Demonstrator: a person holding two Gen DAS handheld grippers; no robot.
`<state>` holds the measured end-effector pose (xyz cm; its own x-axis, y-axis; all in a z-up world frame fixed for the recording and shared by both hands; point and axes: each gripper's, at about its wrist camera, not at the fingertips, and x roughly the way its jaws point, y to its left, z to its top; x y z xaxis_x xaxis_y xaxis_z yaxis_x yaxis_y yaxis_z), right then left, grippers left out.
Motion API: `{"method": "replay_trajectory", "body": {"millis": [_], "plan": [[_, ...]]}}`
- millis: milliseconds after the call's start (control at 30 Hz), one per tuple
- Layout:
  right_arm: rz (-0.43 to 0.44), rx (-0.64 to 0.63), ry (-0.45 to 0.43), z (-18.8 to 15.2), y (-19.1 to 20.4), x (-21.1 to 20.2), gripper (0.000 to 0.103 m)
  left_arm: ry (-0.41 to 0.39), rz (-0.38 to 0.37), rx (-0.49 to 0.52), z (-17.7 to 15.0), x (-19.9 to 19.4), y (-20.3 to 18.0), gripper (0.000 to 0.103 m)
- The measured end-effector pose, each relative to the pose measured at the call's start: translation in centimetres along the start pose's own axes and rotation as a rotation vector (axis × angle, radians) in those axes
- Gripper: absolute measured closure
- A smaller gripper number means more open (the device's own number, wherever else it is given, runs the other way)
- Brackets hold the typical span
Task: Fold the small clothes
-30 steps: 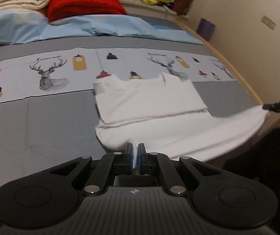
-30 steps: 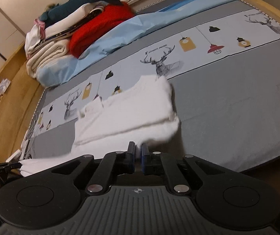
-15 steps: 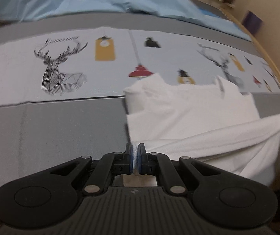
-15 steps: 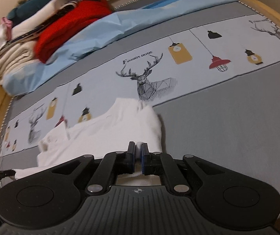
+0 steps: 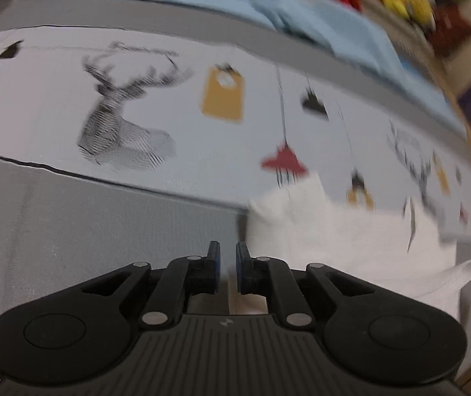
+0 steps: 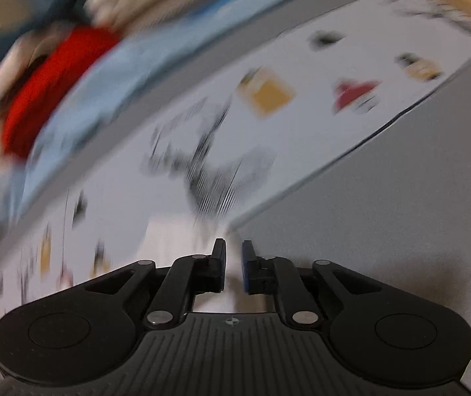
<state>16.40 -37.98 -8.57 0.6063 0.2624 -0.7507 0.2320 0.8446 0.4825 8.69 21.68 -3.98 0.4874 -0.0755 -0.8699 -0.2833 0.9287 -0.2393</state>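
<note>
While opening, left tongs (image 5: 227,257) and right tongs (image 6: 234,257) gripping nothing, white garment (image 5: 351,244) just beside

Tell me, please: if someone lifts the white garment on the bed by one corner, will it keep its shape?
Probably not. The white garment lies in soft, overlapping layers with rumpled edges, so it would likely hang limp and unfold. It looks thin, so probably light. On the bed cover it would likely drag and bunch rather than slide neatly.
</note>
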Motion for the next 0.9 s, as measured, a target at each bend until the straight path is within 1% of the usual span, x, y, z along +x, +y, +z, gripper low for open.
{"method": "replay_trajectory", "body": {"millis": [33,67,100,133,167,200,233,267,333,367,433,467,533,600,767,800,833,867,900], "plan": [[0.001,0.007,-0.036,0.2,-0.4,-0.3,0.089,-0.005,-0.006,-0.012,0.1,-0.1,0.4,0.092],[0.013,0.000,-0.049,0.2,-0.7,-0.5,0.089,0.005,-0.009,-0.006,0.0,-0.1,0.5,0.092],[0.032,-0.015,-0.034,0.1,-0.9,-0.3,0.089,0.022,-0.011,0.011,-0.1,0.1,0.6,0.092],[0.039,-0.029,-0.006,-0.1,-1.1,0.0,0.089,0.046,-0.010,0.034,-0.4,0.3,0.6,0.087],[0.045,-0.046,0.010,-0.3,-1.3,0.2,0.089,0.069,-0.007,0.068,-0.8,0.6,0.5,0.084],[0.060,-0.075,0.015,-0.8,-1.5,0.4,0.086,0.082,-0.003,0.094,-1.1,0.7,0.5,0.079],[0.069,-0.107,0.028,-1.2,-1.8,0.6,0.081,0.093,0.001,0.117,-1.5,1.0,0.5,0.076],[0.069,-0.134,0.051,-1.6,-1.9,0.9,0.079,0.108,0.003,0.136,-1.9,1.2,0.6,0.075],[0.090,-0.183,0.083,-2.2,-1.8,1.4,0.078,0.120,-0.013,0.152,-2.5,1.6,0.9,0.075],[0.102,-0.215,0.095,-2.5,-1.6,1.6,0.076,0.122,-0.025,0.157,-2.8,1.8,1.0,0.075],[0.109,-0.281,0.119,-3.1,-0.9,2.1,0.065,0.116,-0.039,0.167,-3.0,2.0,0.8,0.070],[0.112,-0.304,0.127,-3.3,-0.6,2.4,0.064,0.108,-0.050,0.170,-3.0,2.1,0.6,0.069],[0.104,-0.334,0.144,-3.6,0.0,3.1,0.063,0.100,-0.063,0.175,-2.9,2.5,0.1,0.066],[0.100,-0.340,0.156,-3.7,0.5,3.9,0.063,0.085,-0.068,0.179,-2.6,3.0,-0.6,0.066],[0.073,-0.362,0.147,-3.8,1.7,5.3,0.063,0.054,-0.064,0.167,-1.6,4.5,-1.6,0.067],[0.068,-0.370,0.143,-3.9,1.9,5.5,0.064,0.053,-0.075,0.164,-1.5,4.7,-1.7,0.069],[0.068,-0.375,0.141,-3.9,2.1,5.6,0.078,0.052,-0.086,0.168,-1.3,4.8,-1.9,0.091],[0.075,-0.379,0.132,-3.9,2.2,5.6,0.092,0.043,-0.096,0.185,-1.1,4.7,-2.1,0.096],[0.082,-0.381,0.114,-3.7,2.4,5.4,0.098,0.018,-0.096,0.196,-0.9,4.4,-2.2,0.096]]}}
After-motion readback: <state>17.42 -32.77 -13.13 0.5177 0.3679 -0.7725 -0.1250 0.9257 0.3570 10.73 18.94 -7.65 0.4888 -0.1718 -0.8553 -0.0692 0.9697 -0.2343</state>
